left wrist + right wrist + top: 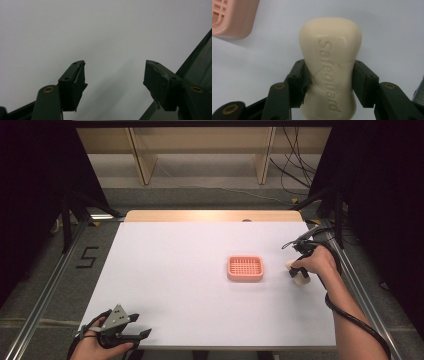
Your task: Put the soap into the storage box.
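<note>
Right gripper (pixel 328 75) clamped at mid-width; left gripper (pixel 113 75) fingers apart.

Cream soap bar (pixel 329 67), embossed, near the pink soap dish (pixel 245 268).

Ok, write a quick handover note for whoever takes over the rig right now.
Right tongs: shut on the cream soap bar, held near the table's right edge.
Left tongs: open, nothing between them, at the near left corner of the white table.
Pink soap dish: mid-table, left of the soap, nothing in it.
Done: soap gripped.
Left, most likely: set the soap in the dish and let go.
</note>
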A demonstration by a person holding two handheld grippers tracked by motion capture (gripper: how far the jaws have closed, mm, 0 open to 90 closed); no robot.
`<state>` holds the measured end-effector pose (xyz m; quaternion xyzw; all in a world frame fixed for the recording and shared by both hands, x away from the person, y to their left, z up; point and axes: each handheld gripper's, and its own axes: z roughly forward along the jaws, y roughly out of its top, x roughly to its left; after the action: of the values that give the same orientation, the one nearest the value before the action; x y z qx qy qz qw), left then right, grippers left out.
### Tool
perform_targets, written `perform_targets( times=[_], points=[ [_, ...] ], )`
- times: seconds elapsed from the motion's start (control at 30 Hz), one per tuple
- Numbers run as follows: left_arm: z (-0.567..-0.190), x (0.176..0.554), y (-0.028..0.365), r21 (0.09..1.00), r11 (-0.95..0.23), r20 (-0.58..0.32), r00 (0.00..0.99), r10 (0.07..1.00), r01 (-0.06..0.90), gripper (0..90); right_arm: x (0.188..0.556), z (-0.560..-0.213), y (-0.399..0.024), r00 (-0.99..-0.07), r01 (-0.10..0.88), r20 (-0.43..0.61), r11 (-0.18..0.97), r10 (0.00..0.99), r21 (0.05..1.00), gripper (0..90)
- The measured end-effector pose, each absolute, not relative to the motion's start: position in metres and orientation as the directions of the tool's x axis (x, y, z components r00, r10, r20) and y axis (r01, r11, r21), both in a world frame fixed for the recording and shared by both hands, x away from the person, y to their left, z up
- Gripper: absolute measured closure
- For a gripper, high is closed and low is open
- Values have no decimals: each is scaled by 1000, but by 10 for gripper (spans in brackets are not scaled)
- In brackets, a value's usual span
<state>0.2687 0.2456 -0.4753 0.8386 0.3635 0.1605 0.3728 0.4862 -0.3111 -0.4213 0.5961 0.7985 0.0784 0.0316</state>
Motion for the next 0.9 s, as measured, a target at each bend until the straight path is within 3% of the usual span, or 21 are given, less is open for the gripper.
perform_targets(
  times=[0.37, 0.57, 0.7, 0.77, 0.9],
  points=[
    [-475, 269, 247, 735, -464, -10, 693, 721, 494, 331, 484, -421, -309, -320, 938, 48, 308, 946, 160, 506],
    [-474, 269, 247, 735, -464, -11, 693, 721, 494, 331, 480, -417, -306, -418, 898, 21, 410, 908, 159, 506],
    [-474, 269, 247, 732, -474, -5, 699, 715, 490, 331, 475, -414, -302, -553, 823, -1, 547, 833, 152, 505],
    [-474, 269, 246, 736, -466, -7, 693, 721, 491, 331, 472, -415, -299, -675, 732, 32, 663, 737, 159, 506],
    [-475, 269, 246, 735, -466, -7, 693, 721, 493, 332, 464, -416, -291, -754, 650, 34, 736, 656, 191, 506]
  ],
)
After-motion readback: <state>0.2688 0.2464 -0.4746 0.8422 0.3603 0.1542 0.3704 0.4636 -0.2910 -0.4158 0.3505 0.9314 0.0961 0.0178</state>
